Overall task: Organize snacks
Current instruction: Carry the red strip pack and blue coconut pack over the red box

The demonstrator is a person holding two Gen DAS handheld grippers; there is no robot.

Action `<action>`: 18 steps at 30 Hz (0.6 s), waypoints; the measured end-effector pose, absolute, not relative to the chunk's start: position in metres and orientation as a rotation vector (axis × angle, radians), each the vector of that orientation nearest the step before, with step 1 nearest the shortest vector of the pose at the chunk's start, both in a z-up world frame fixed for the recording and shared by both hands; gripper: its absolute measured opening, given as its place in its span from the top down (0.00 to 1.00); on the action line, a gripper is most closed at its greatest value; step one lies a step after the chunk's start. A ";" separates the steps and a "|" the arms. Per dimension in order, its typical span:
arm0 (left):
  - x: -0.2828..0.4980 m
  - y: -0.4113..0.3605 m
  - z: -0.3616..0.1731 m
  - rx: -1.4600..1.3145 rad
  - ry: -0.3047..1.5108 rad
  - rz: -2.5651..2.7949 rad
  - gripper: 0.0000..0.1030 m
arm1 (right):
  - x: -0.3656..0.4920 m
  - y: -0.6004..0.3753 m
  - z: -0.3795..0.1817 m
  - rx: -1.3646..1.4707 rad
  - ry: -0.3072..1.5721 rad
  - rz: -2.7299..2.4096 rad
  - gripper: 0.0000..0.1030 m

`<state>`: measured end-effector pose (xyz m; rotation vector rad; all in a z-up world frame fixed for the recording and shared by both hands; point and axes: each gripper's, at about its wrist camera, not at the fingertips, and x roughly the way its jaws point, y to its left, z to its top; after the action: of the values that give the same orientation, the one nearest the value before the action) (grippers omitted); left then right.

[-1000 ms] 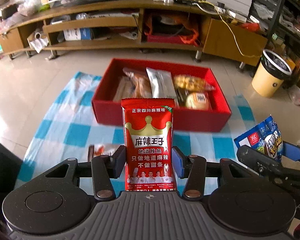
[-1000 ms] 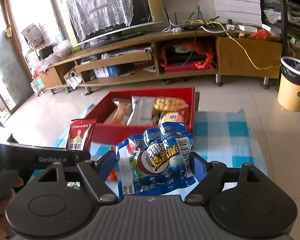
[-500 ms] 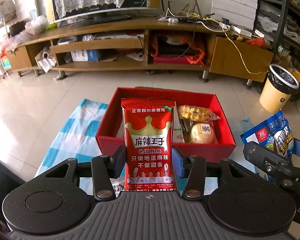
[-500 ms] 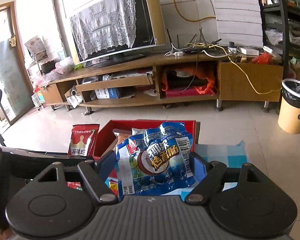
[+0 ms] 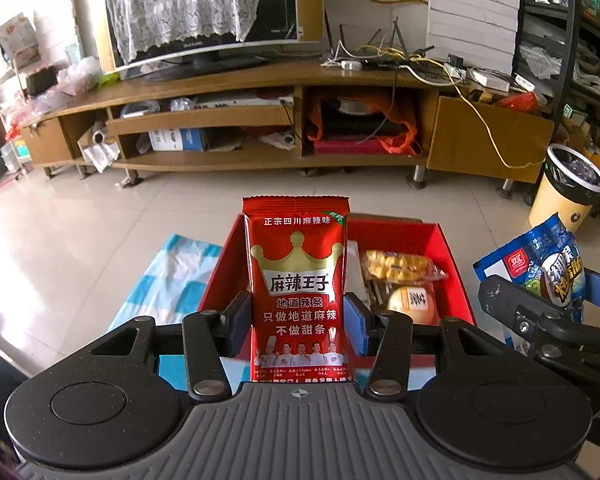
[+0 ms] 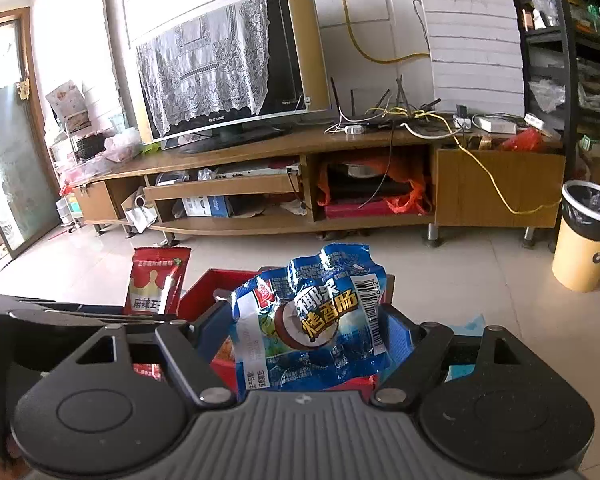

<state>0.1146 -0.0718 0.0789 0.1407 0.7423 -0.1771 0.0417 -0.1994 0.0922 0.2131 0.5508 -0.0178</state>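
1. Your left gripper is clamped on the red snack packet; its blue pads press both side edges, and the packet stands upright in the centre of the left wrist view
2. Behind that packet, in the lower middle of the frame, sits the red box, on the blue-and-white checked cloth spread over the tiled floor
3. Inside the box, right of the packet, you can see a clear bag of yellow pieces and a round bun below it
4. Your right gripper is closed on the blue sausage packet; the crinkled bag fills the gap between the pads, at centre bottom of the right wrist view
5. In the right wrist view the red box shows only as slivers around the blue packet, and the red packet stands at lower left
6. A yellow bin stands at the right edge, well apart from the box
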 end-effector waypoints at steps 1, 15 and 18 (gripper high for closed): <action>0.116 -0.072 0.079 0.140 0.738 -0.175 0.45 | 0.045 -0.200 0.093 0.212 0.548 -0.020 0.27; 0.148 -0.086 0.077 0.152 0.732 -0.151 0.45 | 0.087 -0.208 0.089 0.191 0.573 -0.039 0.27; 0.157 -0.088 0.072 0.146 0.758 -0.153 0.45 | 0.097 -0.212 0.084 0.204 0.607 -0.042 0.27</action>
<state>0.1568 -0.0878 0.0716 0.1458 0.7576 -0.1528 0.0965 -0.2118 0.0841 0.2036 0.6072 -0.0418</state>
